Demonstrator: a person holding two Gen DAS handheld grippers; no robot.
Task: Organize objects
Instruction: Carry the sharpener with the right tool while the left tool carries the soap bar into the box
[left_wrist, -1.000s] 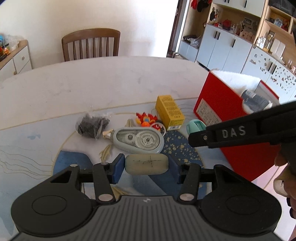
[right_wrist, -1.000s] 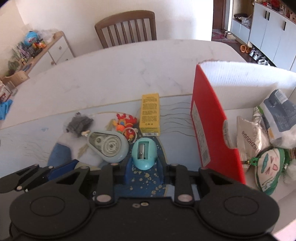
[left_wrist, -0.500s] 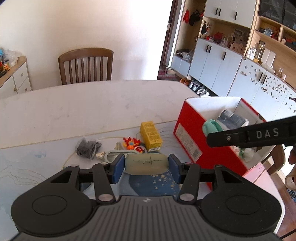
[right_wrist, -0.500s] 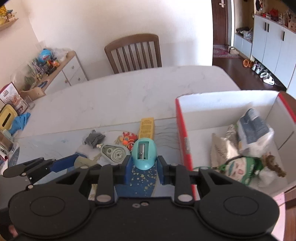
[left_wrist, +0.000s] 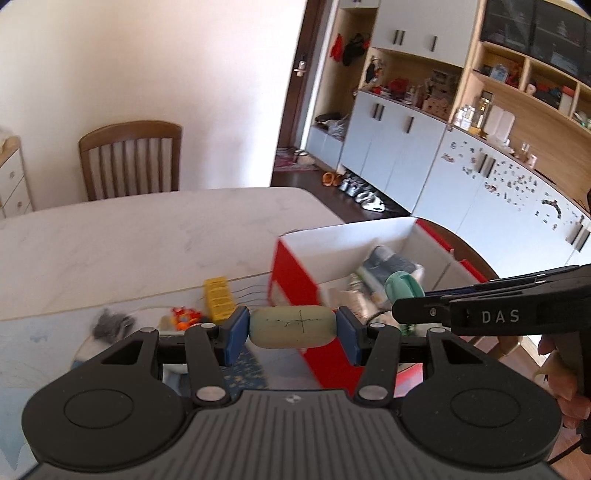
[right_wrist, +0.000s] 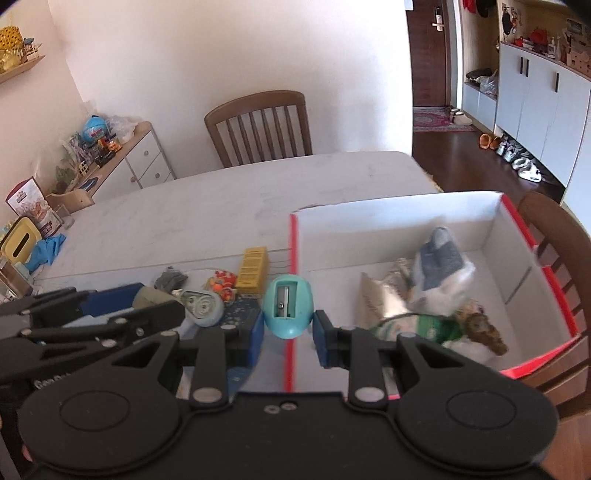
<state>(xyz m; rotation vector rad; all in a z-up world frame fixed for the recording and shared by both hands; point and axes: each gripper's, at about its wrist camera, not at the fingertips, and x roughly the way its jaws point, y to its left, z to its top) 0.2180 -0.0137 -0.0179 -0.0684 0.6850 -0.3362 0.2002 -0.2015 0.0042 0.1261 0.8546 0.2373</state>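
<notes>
My left gripper (left_wrist: 291, 326) is shut on a pale grey-green eraser (left_wrist: 292, 325) marked with a cross, held above the table just left of the red box (left_wrist: 295, 288). My right gripper (right_wrist: 289, 319) is shut on a teal egg-shaped pencil sharpener (right_wrist: 287, 306), held over the box's left wall (right_wrist: 293, 236). In the left wrist view the sharpener (left_wrist: 402, 285) hangs over the box's inside. On the mat lie a correction tape (right_wrist: 201, 307), a yellow box (right_wrist: 253, 266), an orange toy (right_wrist: 221, 284) and a dark grey bundle (right_wrist: 170, 278).
The red box (right_wrist: 517, 236) holds snack bags (right_wrist: 439, 262) and a green-patterned pouch (right_wrist: 432, 326). A wooden chair (right_wrist: 260, 127) stands behind the white marble table (right_wrist: 221, 206). Another chair (right_wrist: 557, 236) stands right of the box. A sideboard (right_wrist: 122, 158) is at far left.
Both grippers have risen and moved right with their objects. The sharpener went from above the mat to over the box's left wall. The eraser now sits beside the box.
</notes>
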